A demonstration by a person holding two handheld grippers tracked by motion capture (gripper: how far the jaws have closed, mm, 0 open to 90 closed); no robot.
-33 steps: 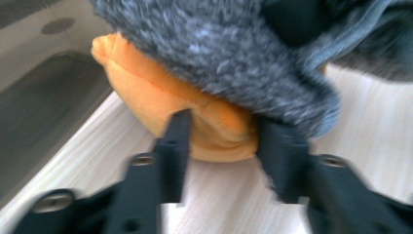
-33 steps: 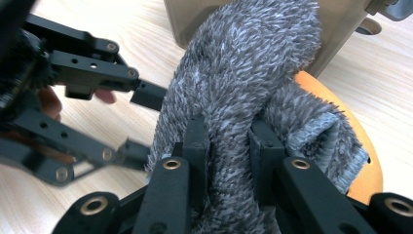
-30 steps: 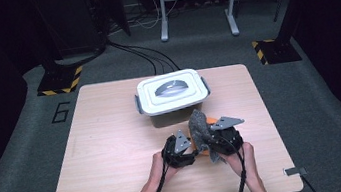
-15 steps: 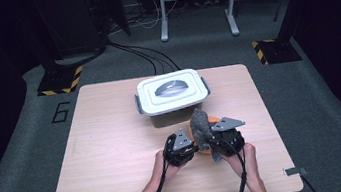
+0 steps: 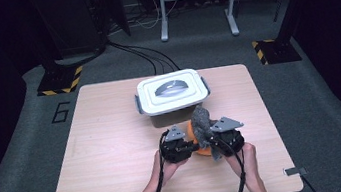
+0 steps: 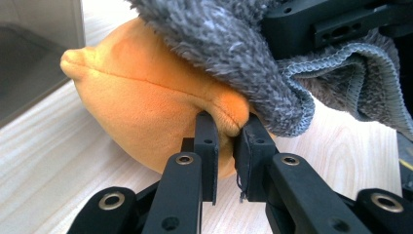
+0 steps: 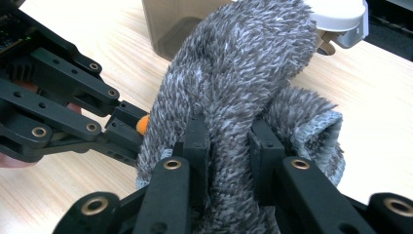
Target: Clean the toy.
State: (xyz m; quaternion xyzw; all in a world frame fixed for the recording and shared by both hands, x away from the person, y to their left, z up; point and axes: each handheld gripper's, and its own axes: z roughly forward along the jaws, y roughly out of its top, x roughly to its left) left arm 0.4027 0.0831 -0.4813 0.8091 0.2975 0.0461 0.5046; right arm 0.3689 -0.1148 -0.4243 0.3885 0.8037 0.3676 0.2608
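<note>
An orange plush toy (image 6: 146, 112) lies on the wooden table near its front edge, seen in the high view as an orange patch (image 5: 192, 132) between the two grippers. My left gripper (image 6: 228, 141) is shut on a fold of the orange plush toy. A grey fluffy cloth (image 7: 234, 83) is draped over the toy, bunched upright (image 5: 201, 121). My right gripper (image 7: 229, 146) is shut on the grey cloth, pressing from the toy's right side. The left gripper (image 5: 175, 146) and right gripper (image 5: 224, 136) sit close together.
A white lidded plastic box (image 5: 170, 92) with grey latches stands just behind the grippers, at the table's middle back. The table (image 5: 105, 150) has bare wood to the left and right. Dark floor, cables and stands surround it.
Both grippers stay clamped where they were. The grey cloth has shifted slightly over the toy; otherwise nothing has visibly moved.
</note>
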